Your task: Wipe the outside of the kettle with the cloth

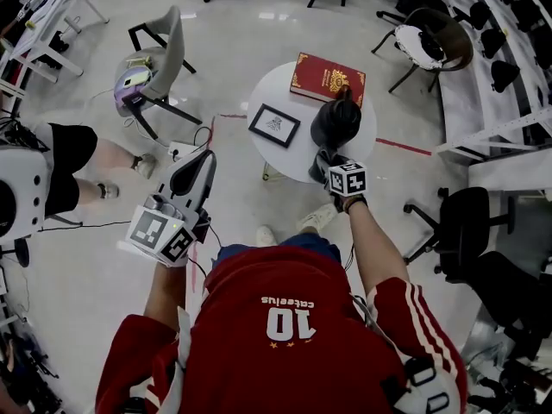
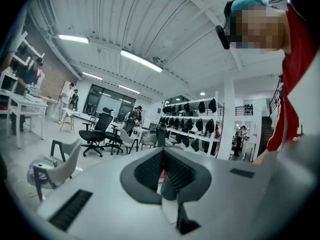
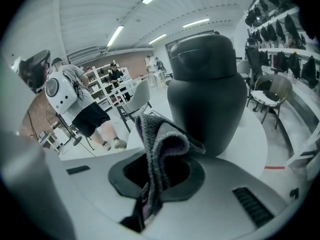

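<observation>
- Gripping a folded grey knitted cloth [image 3: 159,141], the right hand-held gripper [image 3: 161,170] had its jaws clamped on the fabric, with a loose fold standing up ahead of them.
- The dark grey, rounded plastic kettle [image 3: 207,91] stood upright with its lid on, just ahead of that hand-held gripper on the round white bench [image 3: 250,144].
- The cloth's front fold lay against the kettle's lower wall or just short of it; the pictures did not settle which.
- From the head view, the right hand-held gripper sat low on the near side of the kettle, probably so that the protruding fold, not the hard jaws, would meet the wall.
- The left hand-held gripper [image 2: 162,170] had its jaws pressed together with nothing between them. It was held well off to the left of the bench, pointing out into the room, seemingly kept clear because the wipe needed only one tool.
- A red hardback book with gold ornament [image 1: 328,78] lay beyond the kettle, and a small black-framed picture [image 1: 274,125] lay to the right hand-held gripper's left. Both were apart from the kettle, leaving room to sweep round it.
- The wipe looked barely started, if at all. With nothing bracing it, the kettle might slide or turn under sideways pressure.
</observation>
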